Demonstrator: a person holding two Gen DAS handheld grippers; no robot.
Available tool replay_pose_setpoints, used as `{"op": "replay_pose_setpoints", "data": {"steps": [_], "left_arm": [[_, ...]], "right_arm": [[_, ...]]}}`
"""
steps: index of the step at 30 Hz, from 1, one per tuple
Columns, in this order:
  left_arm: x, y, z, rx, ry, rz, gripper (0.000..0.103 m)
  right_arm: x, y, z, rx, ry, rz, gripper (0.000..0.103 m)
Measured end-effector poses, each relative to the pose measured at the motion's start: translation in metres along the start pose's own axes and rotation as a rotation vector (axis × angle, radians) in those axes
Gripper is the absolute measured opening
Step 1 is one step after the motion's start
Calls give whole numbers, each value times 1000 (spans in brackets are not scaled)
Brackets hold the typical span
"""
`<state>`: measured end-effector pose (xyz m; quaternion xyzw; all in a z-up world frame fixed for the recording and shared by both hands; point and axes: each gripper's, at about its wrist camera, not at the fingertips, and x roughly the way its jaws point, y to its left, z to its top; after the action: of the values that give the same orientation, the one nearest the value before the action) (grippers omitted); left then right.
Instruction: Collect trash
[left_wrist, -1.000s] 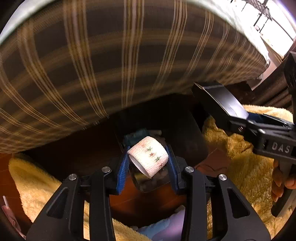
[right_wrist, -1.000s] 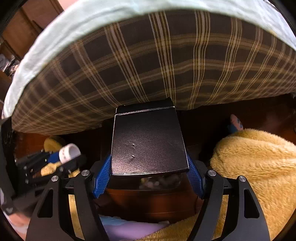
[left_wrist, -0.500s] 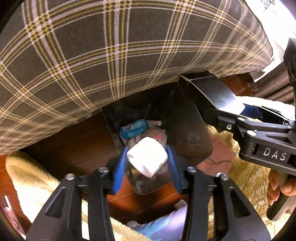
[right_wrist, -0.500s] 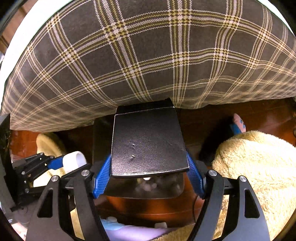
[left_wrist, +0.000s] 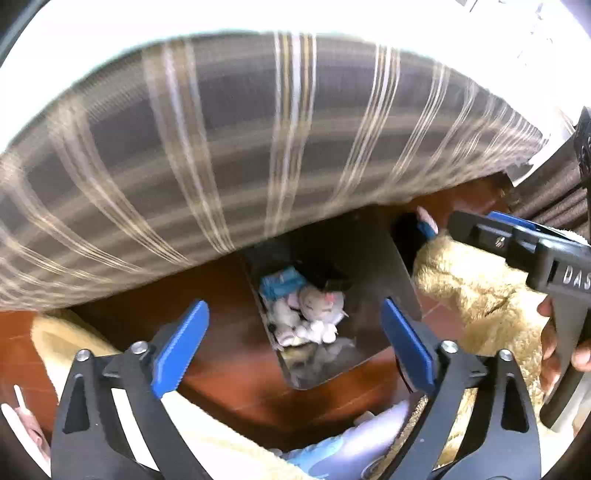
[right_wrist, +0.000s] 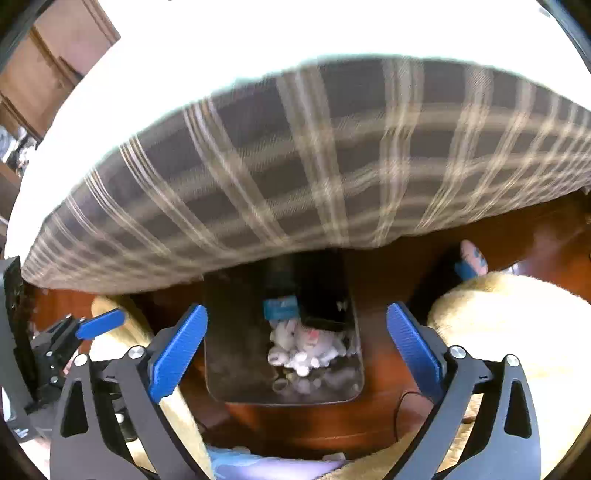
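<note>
Left gripper (left_wrist: 293, 345) spread wide, nothing between its blue pads; right gripper (right_wrist: 295, 345) just as wide and bare. Straight ahead of both, below them, sits the dark trash bin (left_wrist: 391, 288) on the wooden floor (left_wrist: 229, 354), crumpled white trash (left_wrist: 314, 317) and a blue wrapper (right_wrist: 280, 308) inside, plaid bedding (left_wrist: 221, 155) overhanging its far edge

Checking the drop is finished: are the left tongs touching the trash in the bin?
Apart. The left wrist view shows the left tongs open and empty, with the white trash lying down inside the bin.
</note>
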<state>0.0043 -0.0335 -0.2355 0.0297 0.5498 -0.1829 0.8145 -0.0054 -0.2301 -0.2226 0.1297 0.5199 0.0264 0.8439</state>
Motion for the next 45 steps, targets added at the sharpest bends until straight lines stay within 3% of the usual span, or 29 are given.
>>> {"op": "replay_pose_setpoints", "data": {"steps": [6,17,21,28,33,45], "left_arm": [[-53,1,10,-2,-101,14,95],[-162,-1,27,-15,-418,153,95],[-197,1,28,-34,-512,181,95],[-239,-3,22,-37,-650,220,95],[-251,-8,18,-32,-690,231,95],[-247,-4,17,-39,-680,210,95]], "right_arm": [[-52,2,13,-37,-135,-35,100],[-148,39,16,-159,-433,-157,100],[-170,42,15,-121,-490,-126,100],[-198,53,12,-134,-583,-183,100],[-212,58,8,-153,-632,-212,100],[-221,62,7,-164,-659,-195,100]]}}
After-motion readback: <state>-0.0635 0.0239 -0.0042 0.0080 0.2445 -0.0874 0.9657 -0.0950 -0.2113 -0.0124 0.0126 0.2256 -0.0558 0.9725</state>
